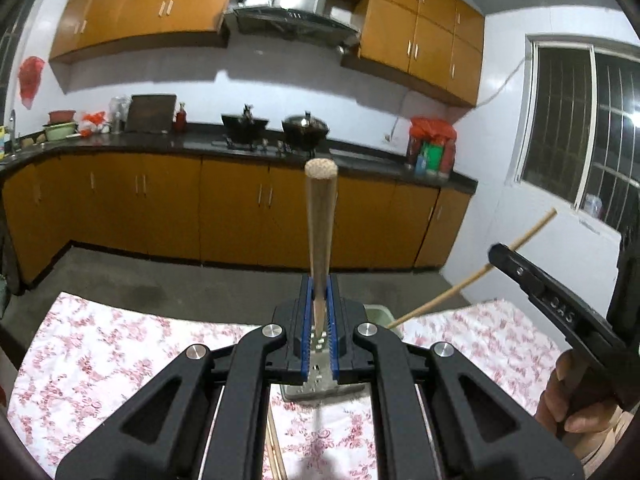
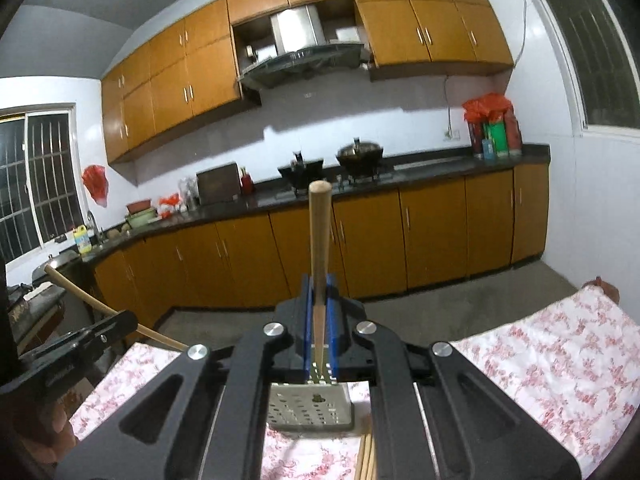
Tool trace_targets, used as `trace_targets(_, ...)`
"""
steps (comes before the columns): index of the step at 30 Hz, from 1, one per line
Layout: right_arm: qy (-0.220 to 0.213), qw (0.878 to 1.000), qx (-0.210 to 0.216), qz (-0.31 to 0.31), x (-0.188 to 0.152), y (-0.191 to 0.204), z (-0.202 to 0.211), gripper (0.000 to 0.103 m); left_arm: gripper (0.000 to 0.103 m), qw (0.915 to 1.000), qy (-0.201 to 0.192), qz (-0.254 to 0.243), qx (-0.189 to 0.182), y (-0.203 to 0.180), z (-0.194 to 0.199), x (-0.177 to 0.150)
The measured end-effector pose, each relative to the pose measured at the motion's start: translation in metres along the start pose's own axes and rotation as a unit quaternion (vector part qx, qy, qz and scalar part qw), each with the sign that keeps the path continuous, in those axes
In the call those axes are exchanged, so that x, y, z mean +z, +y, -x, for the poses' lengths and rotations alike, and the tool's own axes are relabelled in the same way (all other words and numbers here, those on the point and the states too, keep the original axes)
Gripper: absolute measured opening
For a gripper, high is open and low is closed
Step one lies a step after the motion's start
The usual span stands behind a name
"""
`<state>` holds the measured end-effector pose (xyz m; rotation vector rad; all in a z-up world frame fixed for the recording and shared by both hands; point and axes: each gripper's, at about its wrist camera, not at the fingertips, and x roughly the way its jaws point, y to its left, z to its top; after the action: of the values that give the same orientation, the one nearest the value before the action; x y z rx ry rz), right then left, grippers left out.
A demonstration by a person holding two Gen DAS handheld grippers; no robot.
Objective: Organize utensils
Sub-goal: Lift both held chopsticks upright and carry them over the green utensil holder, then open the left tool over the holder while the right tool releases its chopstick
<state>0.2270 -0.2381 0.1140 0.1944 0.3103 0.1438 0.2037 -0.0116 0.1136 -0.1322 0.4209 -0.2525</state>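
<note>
left gripper (image 1: 320,312): jaws closed on chopstick (image 1: 320,236), long axis forward, tip directly above perforated holder (image 1: 320,390) | right gripper (image 2: 319,320): jaws gripping second chopstick (image 2: 319,264) above holder; both equally near

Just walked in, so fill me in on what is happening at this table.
A person is sorting utensils with a handheld gripper in each hand. The left gripper is shut on a wooden chopstick that points up and away from the camera. The right gripper is shut on another chopstick in the same way. Both are held above a perforated metal holder on the floral tablecloth. More chopsticks lie on the cloth beside the holder.
</note>
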Motion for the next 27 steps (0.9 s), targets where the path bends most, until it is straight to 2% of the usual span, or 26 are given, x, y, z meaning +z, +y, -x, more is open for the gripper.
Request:
trace_targets(6,0.034,0.999,-0.003,0.001,-0.015,0.002,-0.023,0.01,0.008,0.9986,0.05,0.016,-0.006,0.003,-0.034,-0.012)
trace_targets(8,0.035,0.999,-0.003,0.005,-0.018,0.005,-0.024,0.015,0.009,0.9982,0.054,0.025,-0.009,0.005,-0.035,-0.014)
trace_targets(9,0.033,0.999,-0.004,0.005,-0.018,0.005,-0.022,0.023,0.01,0.9981,0.054,0.027,-0.01,0.006,-0.036,-0.015)
trace_targets(10,0.029,1.0,-0.004,0.004,-0.018,0.002,-0.019,0.029,0.016,0.9983,0.051,0.028,-0.01,0.007,-0.034,-0.014)
trace_targets(11,0.025,1.0,-0.005,0.003,-0.018,0.002,-0.016,0.03,0.027,0.9984,0.047,0.028,-0.009,0.007,-0.032,-0.015)
trace_targets(13,0.018,1.0,-0.004,0.0,-0.014,-0.001,-0.009,0.032,0.043,0.9989,0.035,0.03,-0.006,0.008,-0.026,-0.014)
trace_targets(14,0.015,1.0,-0.004,-0.002,-0.013,-0.002,-0.006,0.033,0.045,0.9991,0.027,0.032,-0.005,0.009,-0.022,-0.013)
trace_targets(20,-0.01,1.0,-0.014,-0.014,-0.009,-0.015,0.025,0.042,0.053,0.9986,-0.007,0.052,-0.008,0.017,0.001,-0.006)
trace_targets(23,-0.012,0.999,-0.039,-0.025,-0.015,-0.03,0.04,0.044,0.055,0.9974,-0.032,0.064,-0.006,0.022,0.018,-0.003)
trace_targets(25,0.004,0.997,-0.062,-0.037,-0.027,-0.046,0.043,0.044,0.055,0.9964,-0.046,0.072,0.001,0.029,0.031,-0.007)
trace_targets(27,0.041,0.995,-0.082,-0.049,-0.045,-0.062,0.037,0.044,0.055,0.9959,-0.051,0.073,0.016,0.033,0.038,-0.014)
